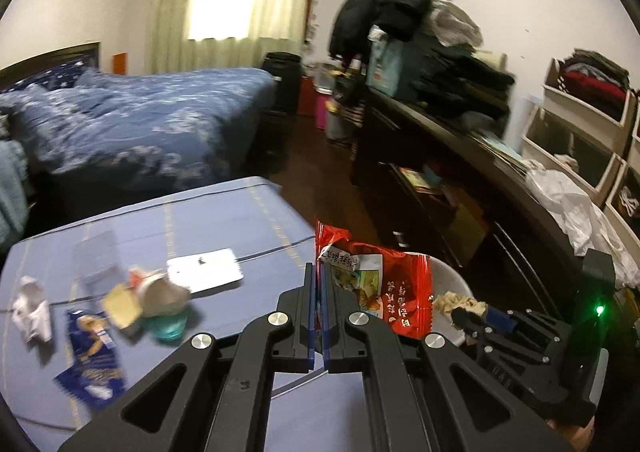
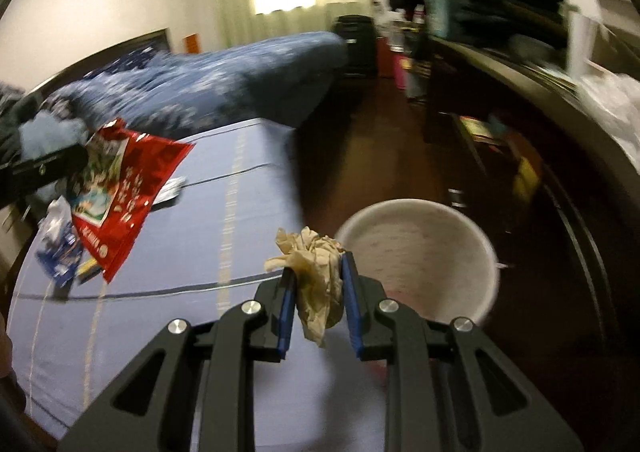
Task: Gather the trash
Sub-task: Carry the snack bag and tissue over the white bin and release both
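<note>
My left gripper (image 1: 319,272) is shut on a red snack bag (image 1: 384,288) and holds it above the table's right edge, over the white bin (image 1: 452,276). The bag also shows in the right wrist view (image 2: 124,188). My right gripper (image 2: 316,264) is shut on a crumpled brown paper wad (image 2: 316,272), just left of the white bin's rim (image 2: 420,248). The right gripper and its wad show in the left wrist view (image 1: 464,304). More trash lies on the blue tablecloth (image 1: 224,220): a white wad (image 1: 32,308), a blue wrapper (image 1: 92,356), a crushed cup (image 1: 160,292).
A white card (image 1: 204,274) lies on the table. A bed with a blue quilt (image 1: 132,124) stands behind. A dark dresser (image 1: 460,172) piled with clothes runs along the right wall, with dark floor (image 2: 380,132) between.
</note>
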